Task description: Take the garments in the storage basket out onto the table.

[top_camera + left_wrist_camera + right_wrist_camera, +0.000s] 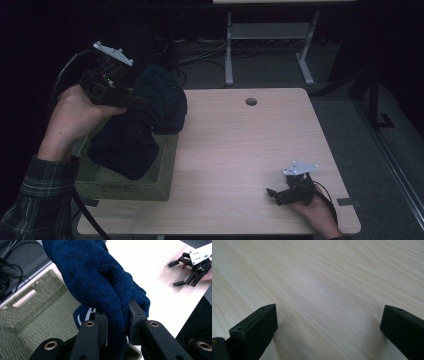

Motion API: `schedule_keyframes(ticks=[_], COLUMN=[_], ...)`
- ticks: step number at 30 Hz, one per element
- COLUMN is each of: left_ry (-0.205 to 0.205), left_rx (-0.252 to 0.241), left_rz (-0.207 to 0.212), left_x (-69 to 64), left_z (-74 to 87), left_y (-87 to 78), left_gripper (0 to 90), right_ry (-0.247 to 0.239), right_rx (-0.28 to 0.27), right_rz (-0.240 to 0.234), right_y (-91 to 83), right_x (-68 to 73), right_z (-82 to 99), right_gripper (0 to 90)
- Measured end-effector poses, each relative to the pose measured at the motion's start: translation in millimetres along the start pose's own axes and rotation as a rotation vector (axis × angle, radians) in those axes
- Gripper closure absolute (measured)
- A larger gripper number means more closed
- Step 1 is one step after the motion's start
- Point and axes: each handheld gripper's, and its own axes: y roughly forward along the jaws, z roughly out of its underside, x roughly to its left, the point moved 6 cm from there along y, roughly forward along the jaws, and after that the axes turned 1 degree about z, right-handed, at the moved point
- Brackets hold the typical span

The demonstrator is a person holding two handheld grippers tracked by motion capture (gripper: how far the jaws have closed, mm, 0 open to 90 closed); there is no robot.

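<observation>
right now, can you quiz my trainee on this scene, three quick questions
1. True or false: the left tool is shut on the blue knit.
2. Which container sits under the knit? A) the green basket B) a metal tray C) a glass bowl
3. How do the right tool's jaws stand, and what is between them?

Key:
1. True; both jaws press into the fabric.
2. A
3. Wide apart, with nothing between them; the tool sits low over the bare wooden table.
</observation>
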Motion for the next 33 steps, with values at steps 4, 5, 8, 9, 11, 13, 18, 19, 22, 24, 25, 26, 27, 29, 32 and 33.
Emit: schedule_keyframes(ticks=[4, 5, 8, 9, 11, 13, 18, 19, 22, 24, 25, 26, 27, 29, 32, 33], left_ry=[0.018, 0.027, 0.035, 0.042, 0.051, 0.065, 0.091, 0.106, 0.122, 0.133, 0.140, 0.144, 0.149, 0.161, 0.175, 0.178], left_rx=[-0.010, -0.015, -0.027, -0.035, -0.040, -0.044, -0.051, -0.056, -0.059, -0.059, -0.058, -0.060, -0.063, -0.062, -0.066, -0.068], left_rz=[0.001, 0.006, 0.006, 0.011, 0.014, 0.024, 0.035, 0.046, 0.054, 0.060, 0.063, 0.068, 0.073, 0.085, 0.100, 0.107], left_x=[-6.1, -9.2, -12.1, -15.6, -19.6, -24.3, -34.7, -40.1, -46.3, -50.8, -54.1, -56.2, -59.5, -63.7, -71.2, -74.0], left_z=[-12.8, -18.7, -24.5, -29.9, -35.6, -41.6, -54.8, -61.5, -68.4, -73.8, -77.5, -79.6, -83.0, -87.1, -93.7, -95.7], left_y=[-3.8, -5.1, -5.4, -5.2, -4.2, -2.4, 1.6, 3.4, 6.0, 8.5, 10.1, 11.2, 13.3, 15.9, 23.1, 26.0], left_gripper=[74.1, 74.1, 74.1, 74.1, 74.1, 74.2, 74.2, 74.2, 74.1, 74.2, 74.1, 74.2, 74.2, 74.1, 74.2, 74.1], right_ry=[-0.001, 0.000, 0.000, 0.001, 0.000, -0.001, -0.001, -0.003, -0.007, -0.005, -0.001, -0.004, -0.004, -0.004, -0.002, -0.002], right_rx=[-0.001, -0.001, -0.001, -0.001, 0.000, 0.000, 0.001, -0.001, -0.001, -0.001, 0.003, 0.002, 0.002, -0.002, 0.000, -0.001], right_rz=[0.001, 0.001, 0.002, 0.000, 0.001, 0.001, -0.001, -0.002, -0.002, 0.000, -0.001, -0.002, -0.002, 0.000, -0.001, -0.002], right_y=[0.0, 0.0, 0.0, 0.1, 0.0, 0.0, 0.0, 0.0, 0.1, 0.0, -0.3, -0.3, -0.3, 0.0, -0.1, -0.1], right_x=[-0.1, -0.1, -0.1, 0.1, 0.0, -0.1, 0.0, -0.1, -0.4, -0.4, -0.1, -0.1, -0.1, -0.3, -0.1, 0.1], right_z=[0.0, -0.1, 0.0, 0.0, 0.0, 0.0, 0.0, -0.1, -0.1, 0.0, 0.1, 0.0, 0.0, -0.1, -0.1, -0.1], right_gripper=[0.7, 0.7, 0.7, 0.7, 0.7, 0.7, 0.7, 0.7, 0.7, 0.7, 0.7, 0.7, 0.7, 0.7, 0.7, 0.7])
